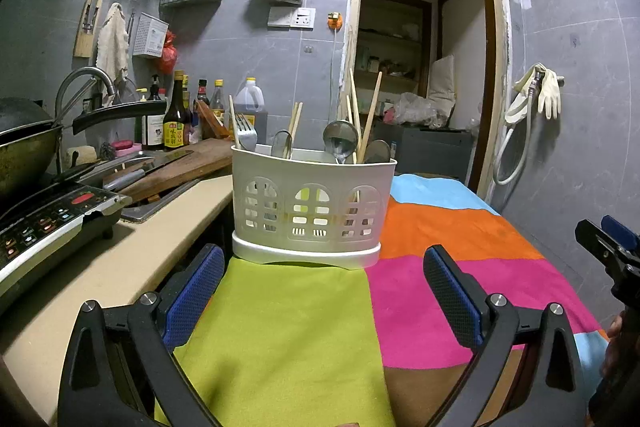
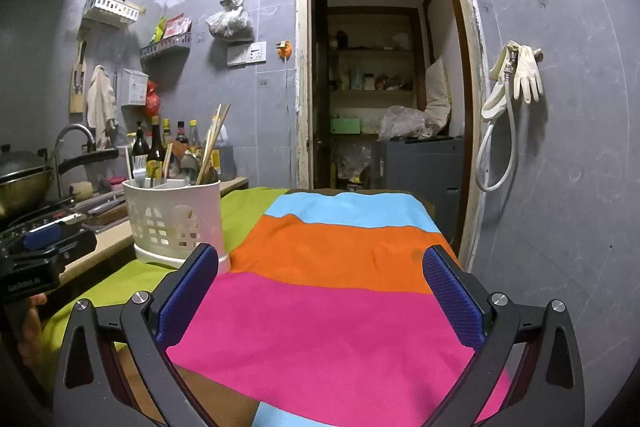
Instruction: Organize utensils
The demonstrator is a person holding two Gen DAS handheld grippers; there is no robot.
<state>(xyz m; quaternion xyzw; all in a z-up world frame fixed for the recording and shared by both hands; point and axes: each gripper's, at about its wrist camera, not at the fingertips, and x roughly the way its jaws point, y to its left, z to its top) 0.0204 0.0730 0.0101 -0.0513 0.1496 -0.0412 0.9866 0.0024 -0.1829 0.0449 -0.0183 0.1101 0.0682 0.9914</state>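
Both the left gripper (image 1: 324,287) and right gripper (image 2: 320,287) hovered level, jaws spread and empty, the utensil caddy (image 1: 314,207) at the left's twelve o'clock.

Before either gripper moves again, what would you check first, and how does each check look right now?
1. Left gripper open and holding nothing: ok.
2. Right gripper open and holding nothing: ok.
3. Caddy upright on the cloth: ok.
4. Spoons, fork and chopsticks standing in the caddy: ok.
5. No loose utensils on the cloth: ok in what shows.
6. Sorted by compartment: cannot tell.
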